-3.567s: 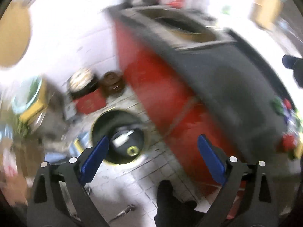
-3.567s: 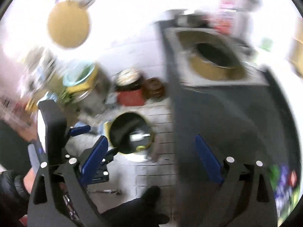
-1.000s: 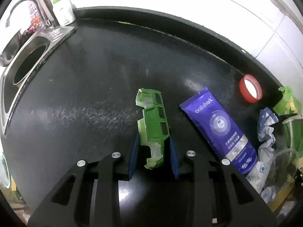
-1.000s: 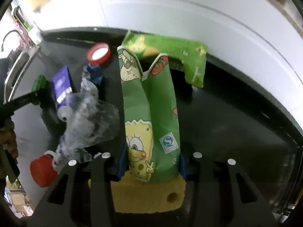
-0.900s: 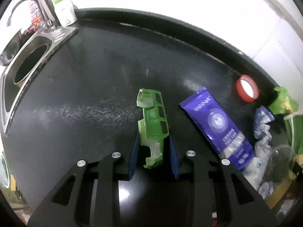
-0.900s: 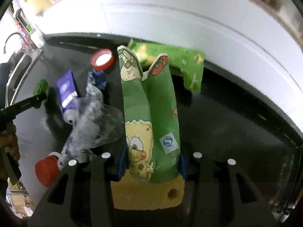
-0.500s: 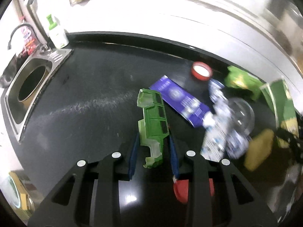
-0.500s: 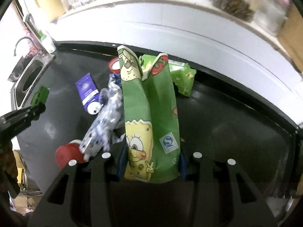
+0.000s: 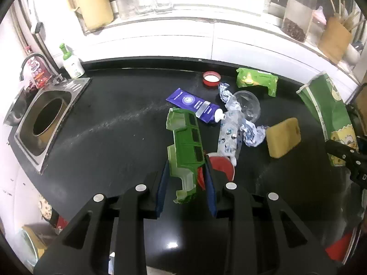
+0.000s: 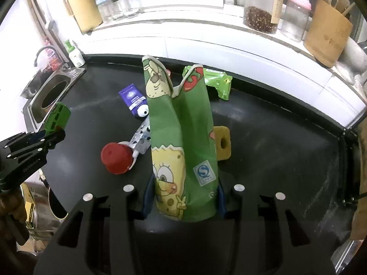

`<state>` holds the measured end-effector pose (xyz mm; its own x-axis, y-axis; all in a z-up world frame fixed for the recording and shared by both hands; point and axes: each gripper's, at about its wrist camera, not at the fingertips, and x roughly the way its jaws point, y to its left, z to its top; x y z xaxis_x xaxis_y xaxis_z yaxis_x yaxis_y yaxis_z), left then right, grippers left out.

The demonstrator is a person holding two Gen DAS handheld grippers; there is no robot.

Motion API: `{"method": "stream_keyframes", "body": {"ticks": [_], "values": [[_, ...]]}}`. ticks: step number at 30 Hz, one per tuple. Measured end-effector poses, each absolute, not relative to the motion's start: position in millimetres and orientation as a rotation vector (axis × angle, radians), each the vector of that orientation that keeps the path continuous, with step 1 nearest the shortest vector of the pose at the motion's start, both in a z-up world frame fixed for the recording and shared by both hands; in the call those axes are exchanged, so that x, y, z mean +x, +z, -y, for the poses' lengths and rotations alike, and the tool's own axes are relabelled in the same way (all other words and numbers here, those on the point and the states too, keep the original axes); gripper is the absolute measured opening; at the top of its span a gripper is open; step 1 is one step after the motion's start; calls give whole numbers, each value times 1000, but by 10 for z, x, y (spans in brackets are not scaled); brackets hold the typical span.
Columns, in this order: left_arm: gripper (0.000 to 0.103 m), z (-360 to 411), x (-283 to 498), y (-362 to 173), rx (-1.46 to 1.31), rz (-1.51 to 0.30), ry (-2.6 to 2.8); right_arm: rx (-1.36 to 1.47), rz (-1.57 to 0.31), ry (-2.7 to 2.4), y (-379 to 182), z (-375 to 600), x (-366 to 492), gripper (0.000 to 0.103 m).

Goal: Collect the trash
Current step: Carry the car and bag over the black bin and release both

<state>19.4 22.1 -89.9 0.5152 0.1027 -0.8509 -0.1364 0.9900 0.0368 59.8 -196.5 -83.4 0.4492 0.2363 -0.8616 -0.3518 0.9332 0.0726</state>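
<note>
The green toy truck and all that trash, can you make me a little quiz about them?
1. True or false: the left gripper is shut on the green toy truck.
2. What does the right gripper hold?
A. yellow sponge
B. SpongeBob bag
C. toothpaste tube
3. What colour is the countertop?

Key: 1 true; 2 B; 3 black.

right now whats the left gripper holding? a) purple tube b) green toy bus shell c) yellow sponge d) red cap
b: the left gripper is shut on the green toy bus shell, while the purple tube, yellow sponge and red cap lie on the counter.
</note>
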Motion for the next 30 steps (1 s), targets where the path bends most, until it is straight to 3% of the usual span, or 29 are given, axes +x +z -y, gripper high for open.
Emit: {"method": "stream_keyframes", "body": {"ticks": [10,30], "values": [[29,-605,-392,-740,-94,-989,249,-183,-1009,497,-660,1451,263,43],[29,-2614,-2709,-988,-502,-990,905,-610,-975,1289,-855,-2009,-1234,43]]}}
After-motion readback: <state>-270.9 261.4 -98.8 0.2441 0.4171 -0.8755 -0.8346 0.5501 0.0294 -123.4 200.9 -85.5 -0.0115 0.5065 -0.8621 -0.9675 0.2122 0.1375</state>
